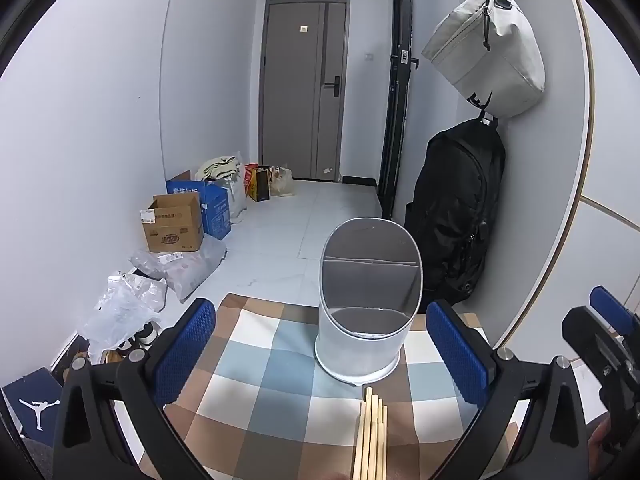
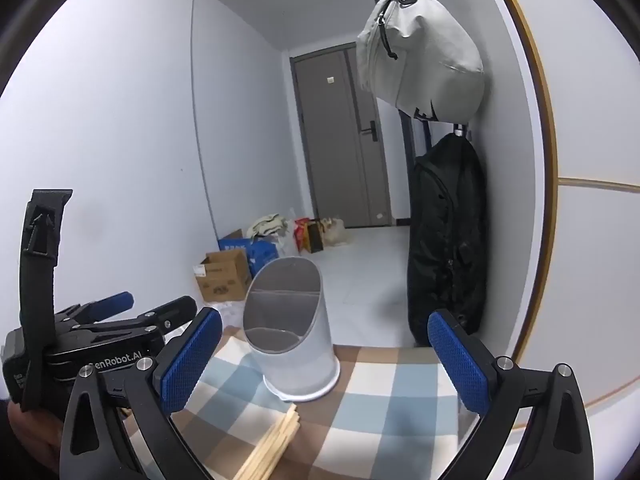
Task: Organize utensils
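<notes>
A white slanted-top utensil holder [image 1: 366, 320] with a grey divided inside stands empty on the checked tablecloth [image 1: 256, 368]. It also shows in the right wrist view [image 2: 294, 340]. A bundle of pale wooden chopsticks [image 1: 372, 436] lies flat just in front of it, also seen in the right wrist view [image 2: 272, 448]. My left gripper [image 1: 324, 356] is open and empty, above the cloth short of the holder. My right gripper [image 2: 326, 364] is open and empty, to the right of the left one [image 2: 104, 340].
The table ends just behind the holder. Beyond, on the floor, are cardboard boxes [image 1: 174, 224] and plastic bags [image 1: 124, 308] along the left wall. A black backpack [image 1: 456, 216] and a grey bag [image 1: 488, 52] hang on the right wall. A grey door [image 1: 304, 92] is at the back.
</notes>
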### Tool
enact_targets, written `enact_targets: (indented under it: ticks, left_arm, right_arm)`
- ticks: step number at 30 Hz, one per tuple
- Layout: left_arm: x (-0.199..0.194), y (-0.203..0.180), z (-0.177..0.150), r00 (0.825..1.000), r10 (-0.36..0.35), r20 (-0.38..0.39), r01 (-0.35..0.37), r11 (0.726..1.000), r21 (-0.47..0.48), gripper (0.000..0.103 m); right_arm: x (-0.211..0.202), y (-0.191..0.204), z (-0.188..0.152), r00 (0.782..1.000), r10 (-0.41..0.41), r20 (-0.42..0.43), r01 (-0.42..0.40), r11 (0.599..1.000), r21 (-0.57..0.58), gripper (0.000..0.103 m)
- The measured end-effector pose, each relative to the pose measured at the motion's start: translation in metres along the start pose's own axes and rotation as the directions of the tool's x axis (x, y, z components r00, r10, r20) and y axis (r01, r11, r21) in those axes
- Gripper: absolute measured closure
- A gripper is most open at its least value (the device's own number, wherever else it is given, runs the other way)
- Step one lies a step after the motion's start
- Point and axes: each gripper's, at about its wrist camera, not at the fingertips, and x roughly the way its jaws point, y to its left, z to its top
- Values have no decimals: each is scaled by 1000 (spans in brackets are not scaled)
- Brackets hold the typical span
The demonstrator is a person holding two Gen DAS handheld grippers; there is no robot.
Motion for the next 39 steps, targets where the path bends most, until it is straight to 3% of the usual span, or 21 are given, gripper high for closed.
enact_targets:
  ticks: [6, 8, 39]
  left_arm:
    - [-3, -14, -4, 1000, 9, 10, -9, 999, 36, 1]
    - [-1, 2, 1, 1000, -10, -5, 10, 1000, 3, 1]
    - [1, -3, -5, 1000, -17, -15, 17, 1000, 21, 1]
  right_arm:
    - [0, 0, -2, 1000, -15, 17, 15, 1000, 3, 0]
    - [-3, 2, -1, 1000, -15, 14, 15, 1000, 2, 0]
    - [1, 1, -1, 1000, -8, -1, 8, 1000, 0, 0]
